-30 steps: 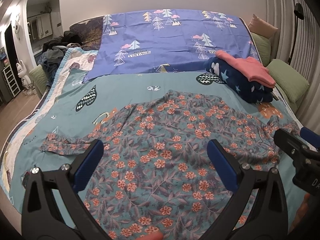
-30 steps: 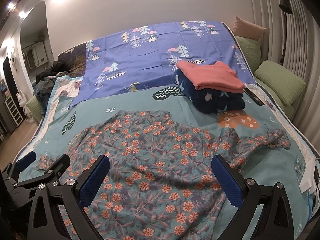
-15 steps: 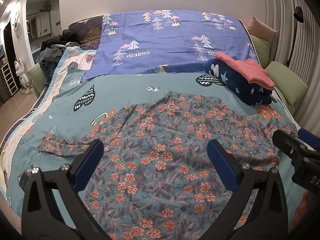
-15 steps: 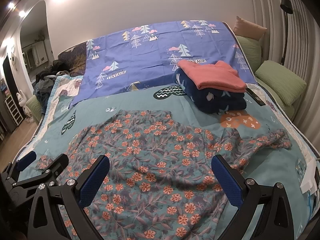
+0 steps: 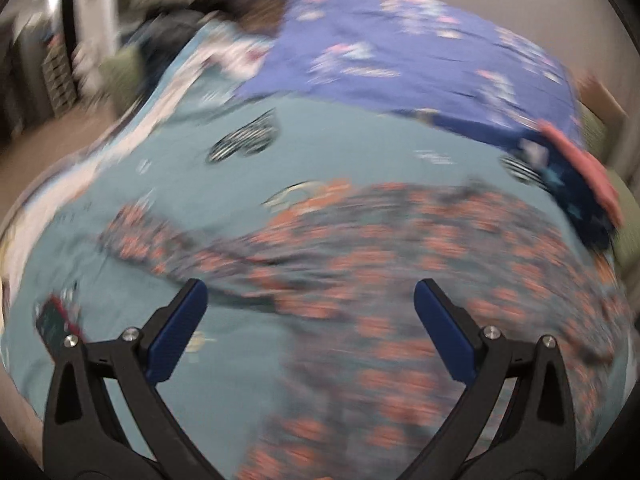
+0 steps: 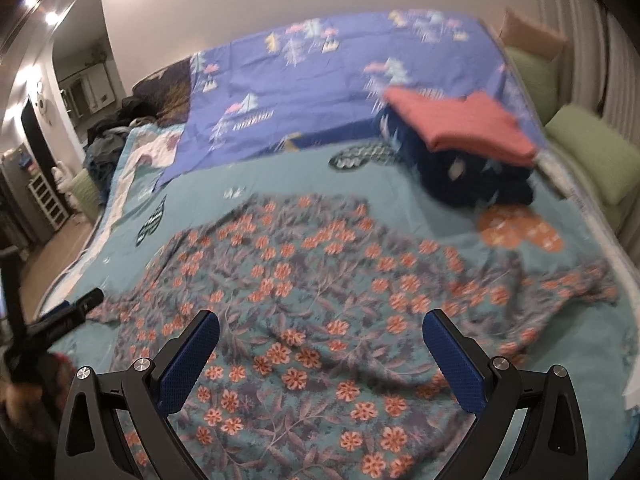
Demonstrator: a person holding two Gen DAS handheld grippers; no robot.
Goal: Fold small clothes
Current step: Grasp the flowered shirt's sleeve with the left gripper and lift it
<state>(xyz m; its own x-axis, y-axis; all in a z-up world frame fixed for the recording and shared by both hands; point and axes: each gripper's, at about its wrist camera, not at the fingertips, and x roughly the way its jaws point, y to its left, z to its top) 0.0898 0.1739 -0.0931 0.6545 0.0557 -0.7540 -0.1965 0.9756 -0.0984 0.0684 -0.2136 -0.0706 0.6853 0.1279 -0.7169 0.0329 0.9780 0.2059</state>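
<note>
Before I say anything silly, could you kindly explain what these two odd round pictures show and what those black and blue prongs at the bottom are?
There is no robot here: a person holds a two-finger gripper in each hand, and each carries a wide-angle camera looking along its fingers. One picture is from the left gripper, blurred because it is moving; the other is from the right gripper. The prongs are the fingers, with blue pads. Both grippers are open and hold nothing. In the right view, the left gripper also shows at the left edge. Below them is a bed with a teal cover, and a flowered shirt lies spread on it, not yet folded. Further back sits a stack of folded clothes, pink on dark blue, and green pillows lie along the right side.
</note>
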